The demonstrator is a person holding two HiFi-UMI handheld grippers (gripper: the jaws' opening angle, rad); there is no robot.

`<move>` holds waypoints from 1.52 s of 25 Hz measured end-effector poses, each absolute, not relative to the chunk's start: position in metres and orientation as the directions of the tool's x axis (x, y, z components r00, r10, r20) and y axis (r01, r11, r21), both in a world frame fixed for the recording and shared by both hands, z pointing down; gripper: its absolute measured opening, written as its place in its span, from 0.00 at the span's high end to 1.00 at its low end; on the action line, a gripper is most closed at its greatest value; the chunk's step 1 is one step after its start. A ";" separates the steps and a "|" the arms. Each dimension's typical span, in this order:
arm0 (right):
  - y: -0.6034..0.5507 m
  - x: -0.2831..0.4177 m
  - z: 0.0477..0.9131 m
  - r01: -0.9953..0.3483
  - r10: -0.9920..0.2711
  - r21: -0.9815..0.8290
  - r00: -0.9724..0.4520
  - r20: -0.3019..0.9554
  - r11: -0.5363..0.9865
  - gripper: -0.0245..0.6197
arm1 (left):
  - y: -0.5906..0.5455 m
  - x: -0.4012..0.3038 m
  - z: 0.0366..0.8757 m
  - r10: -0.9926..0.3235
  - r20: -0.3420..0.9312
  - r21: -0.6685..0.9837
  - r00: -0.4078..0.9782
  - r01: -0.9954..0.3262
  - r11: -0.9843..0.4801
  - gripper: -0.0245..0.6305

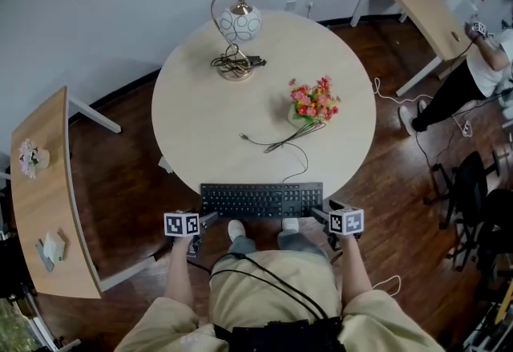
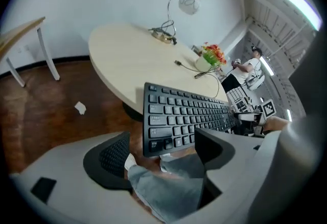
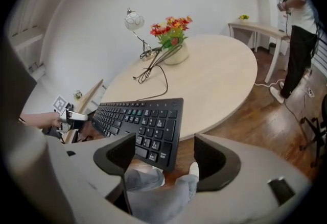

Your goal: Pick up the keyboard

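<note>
- Plainly, the keyboard (image 1: 261,200) lies at the near edge of the round counter (image 1: 208,102). Its long axis runs left to right across the person's front, and its front strip hangs out past the rim over the floor.
- The left gripper (image 1: 204,220) sits just off the keyboard's left end and the right gripper (image 1: 321,216) just off its right end, each slightly nearer the person than the keys.
- In the left gripper view the jaws stand apart and hold nothing. The keyboard's (image 2: 189,116) short left end lies straight ahead, centred in the gap, with its length running away from the camera.
- In the right gripper view the jaws are likewise spread and empty. The right end of the keyboard (image 3: 138,118) faces them, and its near corner appears to reach the mouth of the gap, beside the left jaw.
- Neither hand looks clearly nearer, so I judge them about level, one at each end.
- My reading is that each gripper needs a short push inward along the long axis, so the thin end slides between its jaws before they close.
- A cable (image 1: 296,158) trails from the back edge toward the flowers (image 1: 313,102), so lifting may drag it.
</note>
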State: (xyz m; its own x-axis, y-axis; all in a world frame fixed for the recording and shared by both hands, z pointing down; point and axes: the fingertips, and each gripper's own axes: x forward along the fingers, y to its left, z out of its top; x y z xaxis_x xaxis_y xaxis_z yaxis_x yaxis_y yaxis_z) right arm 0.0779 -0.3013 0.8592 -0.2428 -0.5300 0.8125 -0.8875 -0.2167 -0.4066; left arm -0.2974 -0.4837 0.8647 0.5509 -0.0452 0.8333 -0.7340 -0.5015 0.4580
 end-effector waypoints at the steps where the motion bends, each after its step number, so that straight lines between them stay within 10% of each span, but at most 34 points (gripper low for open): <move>1: -0.297 0.075 0.865 -0.873 -0.516 -0.431 -0.267 0.814 -0.227 0.39 | -0.479 -0.297 0.872 -0.014 0.834 0.477 0.552 -0.734 -0.484 0.32; 16: -0.314 0.047 0.893 -0.656 -0.606 -0.713 -0.470 0.641 -0.246 0.50 | -0.455 -0.250 0.912 0.147 0.698 0.713 0.701 -0.663 -0.227 0.21; 31: -0.322 0.055 0.855 -0.547 -0.766 -0.814 -0.433 0.475 -0.195 0.62 | -0.474 -0.240 0.833 -0.008 0.418 0.879 0.908 -0.407 -0.250 0.68; 38: -0.355 0.067 0.806 -0.527 -0.867 -0.846 -0.382 0.321 -0.081 0.65 | -0.500 -0.233 0.789 -0.118 0.311 0.881 0.943 -0.333 -0.338 0.70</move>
